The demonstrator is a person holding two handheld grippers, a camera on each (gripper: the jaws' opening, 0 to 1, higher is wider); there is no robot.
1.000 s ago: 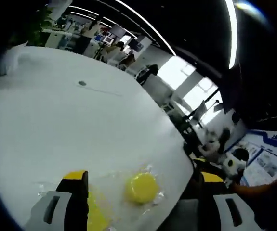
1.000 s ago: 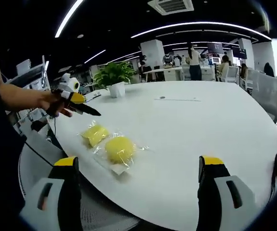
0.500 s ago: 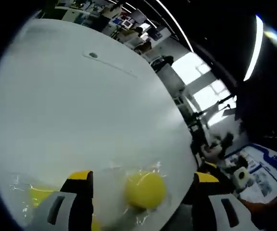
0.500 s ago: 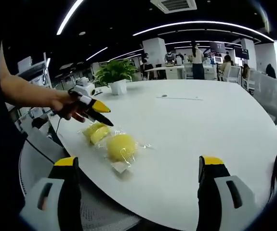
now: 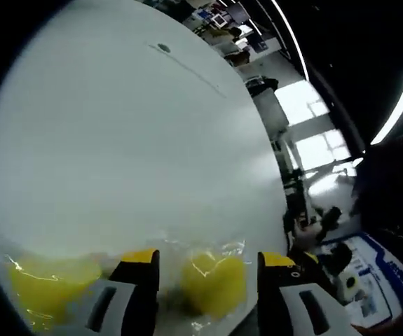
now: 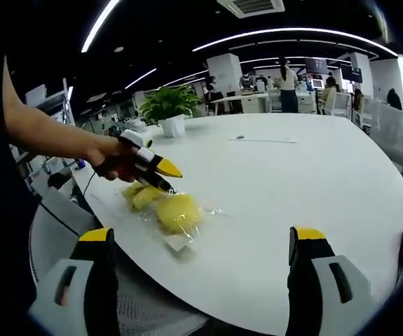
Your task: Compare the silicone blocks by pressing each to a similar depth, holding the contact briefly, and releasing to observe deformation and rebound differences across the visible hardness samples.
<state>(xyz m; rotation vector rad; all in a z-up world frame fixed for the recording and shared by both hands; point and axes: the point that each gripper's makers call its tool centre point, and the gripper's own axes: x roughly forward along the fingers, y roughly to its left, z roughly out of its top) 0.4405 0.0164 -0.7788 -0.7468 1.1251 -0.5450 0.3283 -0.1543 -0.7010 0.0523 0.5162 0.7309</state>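
Observation:
A round yellow silicone block (image 5: 212,285) in clear plastic wrap lies on the white table (image 5: 117,140), near its edge. A second wrapped yellow block (image 5: 47,283) lies to its left. My left gripper (image 5: 209,260) is open, its yellow-tipped jaws standing on either side of the round block. The right gripper view shows a hand holding the left gripper (image 6: 166,176) low over the round block (image 6: 178,212), with the second block (image 6: 144,196) just behind it. My right gripper (image 6: 201,236) hangs open and holds nothing, short of the table edge.
A potted plant (image 6: 165,110) stands at the table's far left side. A small dark spot (image 6: 240,138) marks the tabletop further back. A chair (image 6: 54,231) stands by the near edge. Desks and people fill the office beyond.
The left gripper has come down and forward to the round block, and its jaws have narrowed around it. The right gripper has stayed put.

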